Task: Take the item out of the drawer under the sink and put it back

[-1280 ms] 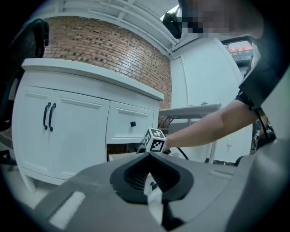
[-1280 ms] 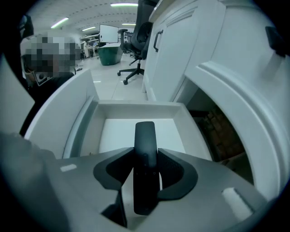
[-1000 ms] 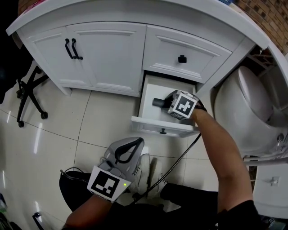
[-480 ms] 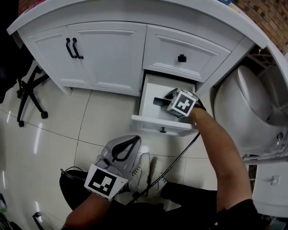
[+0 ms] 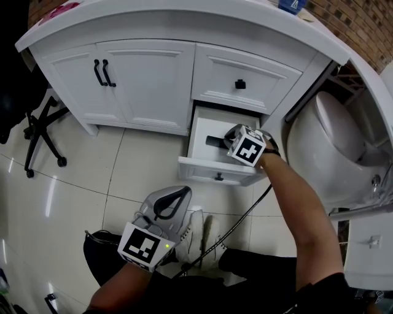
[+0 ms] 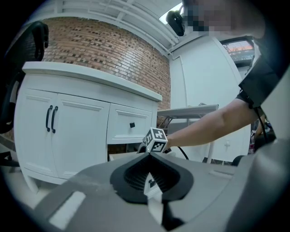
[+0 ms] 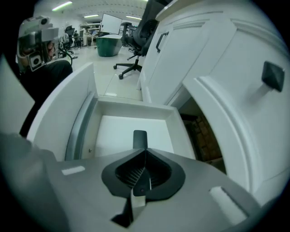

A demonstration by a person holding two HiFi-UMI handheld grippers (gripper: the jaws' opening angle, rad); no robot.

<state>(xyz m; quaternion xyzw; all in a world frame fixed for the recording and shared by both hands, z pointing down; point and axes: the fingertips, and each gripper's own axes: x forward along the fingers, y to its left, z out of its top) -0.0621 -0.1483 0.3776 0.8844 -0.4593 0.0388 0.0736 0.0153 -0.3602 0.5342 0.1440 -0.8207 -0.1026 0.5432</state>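
**Item gripped in the open drawer**

A white vanity (image 5: 184, 24) stands on glossy pale floor tiles (image 5: 73, 184) by a brick wall (image 5: 359, 18). It has two panelled doors (image 5: 147, 86) with two black handles (image 5: 101, 72), and two drawers (image 5: 258, 76) (one knob (image 5: 240, 84) each). In the open lower drawer (image 5: 206, 167), the right gripper's (image 7: 144, 153) jaws have just closed on the flat black item (image 7: 139, 138). The left gripper (image 6: 149, 155) is closed and empty.

A white vanity (image 5: 147, 80) stands on glossy pale floor tiles (image 5: 73, 184) against a red brick wall (image 6: 90, 50). A white toilet (image 5: 325, 153) sits just beside it, and a black office chair (image 5: 37, 129) at the other end (strip lights (image 7: 61, 6) glow overhead).
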